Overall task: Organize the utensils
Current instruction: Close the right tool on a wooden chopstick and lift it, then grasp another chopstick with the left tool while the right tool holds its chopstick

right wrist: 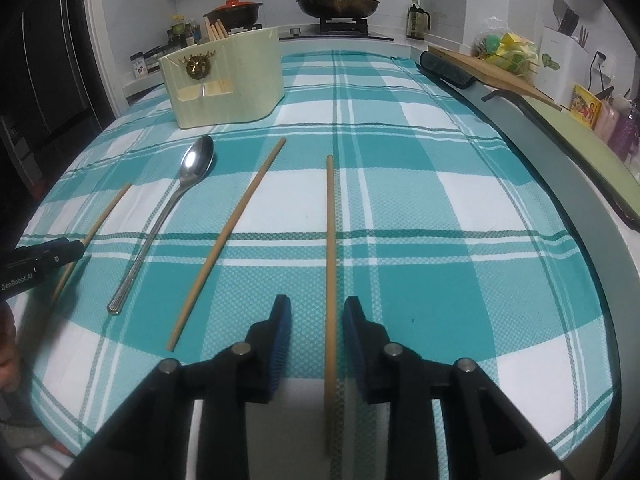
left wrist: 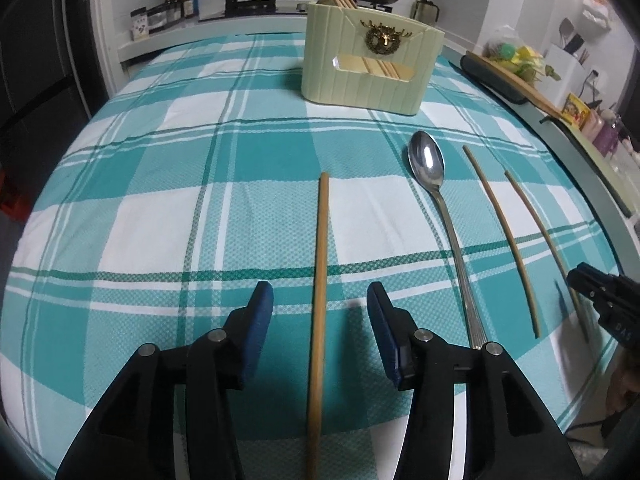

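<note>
Three wooden chopsticks and a metal spoon (left wrist: 432,184) lie on the teal plaid cloth (left wrist: 160,216). My left gripper (left wrist: 320,300) is open, its jaws on either side of the leftmost chopstick (left wrist: 320,280), not touching it. My right gripper (right wrist: 316,316) is open around the rightmost chopstick (right wrist: 330,264), with a narrower gap. The middle chopstick (right wrist: 228,236) and the spoon (right wrist: 176,204) lie between the two grippers. A pale green utensil holder (left wrist: 368,68) with several chopsticks in it stands at the far side; it also shows in the right wrist view (right wrist: 224,84).
A stove with a frying pan (right wrist: 340,4) and a red-lidded pot (right wrist: 232,10) is behind the table. Bottles (left wrist: 180,0) stand at the back left. A cutting board (right wrist: 492,68) and clutter lie along the right edge of the table.
</note>
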